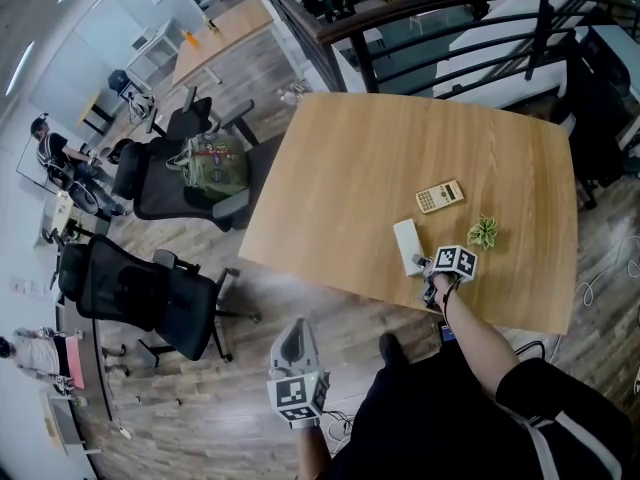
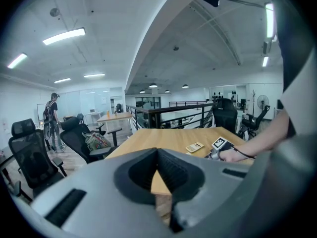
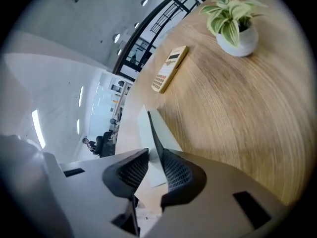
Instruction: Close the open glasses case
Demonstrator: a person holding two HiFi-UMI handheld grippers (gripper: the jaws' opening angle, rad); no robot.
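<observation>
The white glasses case (image 1: 407, 244) lies on the wooden table (image 1: 350, 168) near its front edge. My right gripper (image 1: 427, 270) is at the case's near end. In the right gripper view a thin white panel of the case (image 3: 146, 130), dark along one edge, stands up between the jaws of the right gripper (image 3: 150, 157). The jaws stand apart, with a gap visible beside the panel. My left gripper (image 1: 293, 336) hangs low in front of the table, off its edge, away from the case. Its fingertips meet with nothing between them (image 2: 158, 152).
A beige calculator (image 1: 439, 196) and a small potted plant (image 1: 484, 232) sit just beyond the case. Black office chairs (image 1: 150, 293) stand left of the table, one holding a green bag (image 1: 213, 163). A dark railing (image 1: 450, 8) runs behind the table.
</observation>
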